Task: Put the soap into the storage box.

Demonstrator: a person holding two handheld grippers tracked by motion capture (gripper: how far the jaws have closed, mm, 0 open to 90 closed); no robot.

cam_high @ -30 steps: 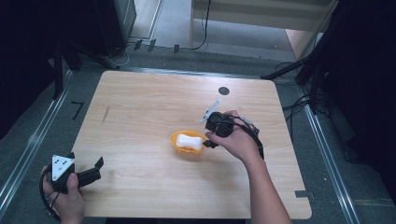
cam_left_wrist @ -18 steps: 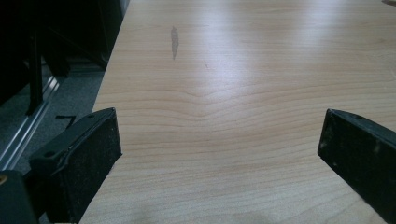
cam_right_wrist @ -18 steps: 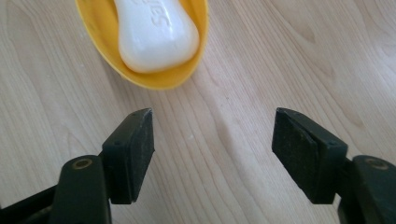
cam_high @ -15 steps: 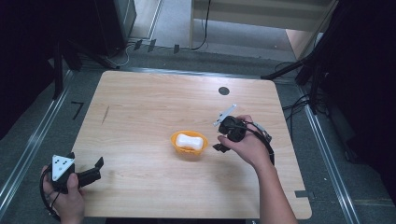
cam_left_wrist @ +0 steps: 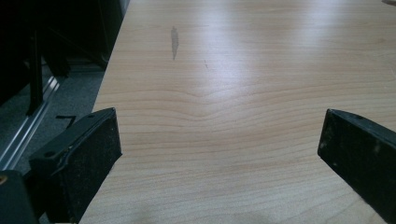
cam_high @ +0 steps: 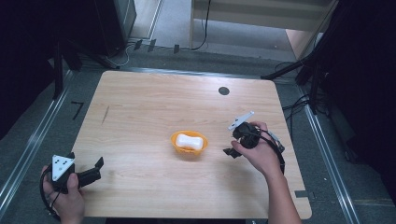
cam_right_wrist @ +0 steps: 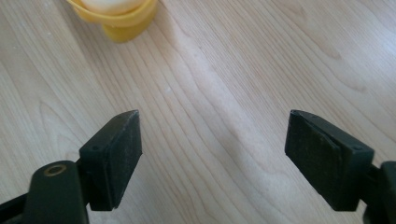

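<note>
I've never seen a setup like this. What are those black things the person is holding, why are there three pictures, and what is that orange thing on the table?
A person sits at a wooden table with a hand-held tool in each hand: a two-jaw gripper, a kind of pincer. The high view looks down from above. The left gripper rests near the table's near left corner; the right gripper is at the right, beside an orange bowl with a white object lying in it.

The other two pictures come from small cameras riding on the grippers, looking out between their black jaws. In the left gripper view the jaws stand wide apart over bare wood. In the right gripper view the jaws have just been opening, with nothing between them, and the bowl's edge peeks in at the top left. Neither tool holds anything.
</note>
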